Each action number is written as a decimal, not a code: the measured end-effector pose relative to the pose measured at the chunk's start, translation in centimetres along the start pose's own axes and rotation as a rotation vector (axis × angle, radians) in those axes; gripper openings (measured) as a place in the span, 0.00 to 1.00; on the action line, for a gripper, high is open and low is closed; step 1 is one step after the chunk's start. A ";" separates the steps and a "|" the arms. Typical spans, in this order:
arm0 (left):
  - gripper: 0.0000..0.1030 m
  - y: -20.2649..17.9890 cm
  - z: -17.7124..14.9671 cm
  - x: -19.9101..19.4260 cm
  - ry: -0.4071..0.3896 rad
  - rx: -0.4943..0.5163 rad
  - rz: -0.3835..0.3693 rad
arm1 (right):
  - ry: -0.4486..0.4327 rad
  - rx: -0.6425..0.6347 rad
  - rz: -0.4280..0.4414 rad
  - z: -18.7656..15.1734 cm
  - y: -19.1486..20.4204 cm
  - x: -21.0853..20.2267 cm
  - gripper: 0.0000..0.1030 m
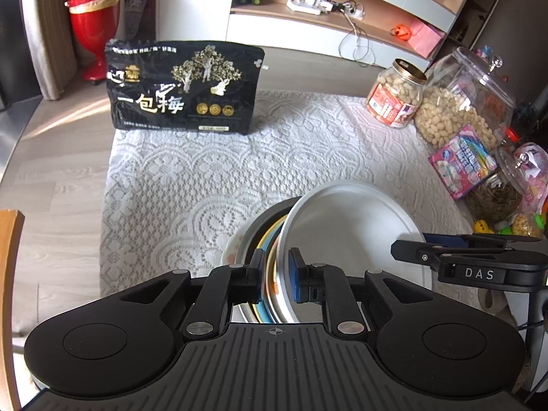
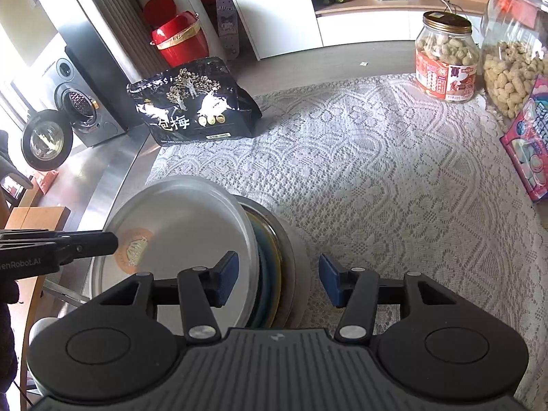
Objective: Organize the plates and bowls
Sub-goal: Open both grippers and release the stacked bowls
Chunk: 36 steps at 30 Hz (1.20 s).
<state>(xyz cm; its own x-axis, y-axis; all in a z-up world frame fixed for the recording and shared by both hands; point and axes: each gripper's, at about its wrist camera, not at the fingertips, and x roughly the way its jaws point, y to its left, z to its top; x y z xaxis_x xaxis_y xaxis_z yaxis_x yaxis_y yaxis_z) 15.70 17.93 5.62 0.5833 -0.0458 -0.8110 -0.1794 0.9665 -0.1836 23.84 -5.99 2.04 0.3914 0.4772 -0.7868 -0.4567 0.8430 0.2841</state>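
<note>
While your left gripper [image 1: 276, 274] sits clenched on the edges of a tilted stack of plates and bowls [image 1: 270, 239], its blue pads [image 1: 295, 275] press from both sides on what looks like several rims at once: a white round plate [image 1: 349, 219] on the right face, then yellow, teal and dark rims, w/ a pale floral-edged dish at the far left. Stack stands on edge over the white lace tablecloth [image 1: 191, 185], near the table's front; can't tell if its bottom rests on the cloth or is clear of it. Your right gripper [image 2: 278, 281] straddles the same stack from the other side, jaws partly spread, the left pad [image 2: 226, 279] over the white plate's face, the right pad [image 2: 330, 282] apart from the outer metal-grey bowl [image 2: 291, 250], so it's not gripping anything. Plate's underside shows an orange round sticker [image 2: 133, 250] in the right wrist view. Behind, a black snack bag w/ gold trees [image 1: 181, 89] stands on the cloth's far-left edge; a glass peanut jar w/ gold lid [image 2: 445, 65] is far right.
</note>
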 end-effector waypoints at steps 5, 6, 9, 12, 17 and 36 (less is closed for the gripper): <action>0.19 0.2 -0.7 1.0 -0.018 0.054 -0.002 | 0.002 0.005 0.003 0.2 -0.6 1.6 0.58; 0.19 0.1 -0.7 1.4 -0.013 0.059 0.002 | 0.005 0.006 0.006 0.3 -0.5 2.0 0.58; 0.20 -0.2 -0.5 2.7 -0.011 0.098 0.037 | 0.008 -0.004 0.008 0.7 -0.2 3.0 0.58; 0.21 -0.1 -0.1 3.5 -0.006 0.100 0.033 | 0.019 -0.014 0.008 1.2 -0.2 4.0 0.58; 0.22 -0.6 0.3 4.2 -0.015 0.128 0.052 | 0.017 -0.014 0.011 1.6 -0.4 4.7 0.58; 0.21 -0.8 -1.5 2.2 -0.096 0.088 0.009 | -0.111 -0.093 -0.039 -1.2 1.5 0.0 0.58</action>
<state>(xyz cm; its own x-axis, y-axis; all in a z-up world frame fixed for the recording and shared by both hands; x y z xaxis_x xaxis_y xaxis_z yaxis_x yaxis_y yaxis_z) 15.96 16.70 3.13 0.6561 -0.0165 -0.7545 -0.1171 0.9854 -0.1234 22.22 -5.00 1.81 0.4944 0.4731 -0.7292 -0.5089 0.8377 0.1984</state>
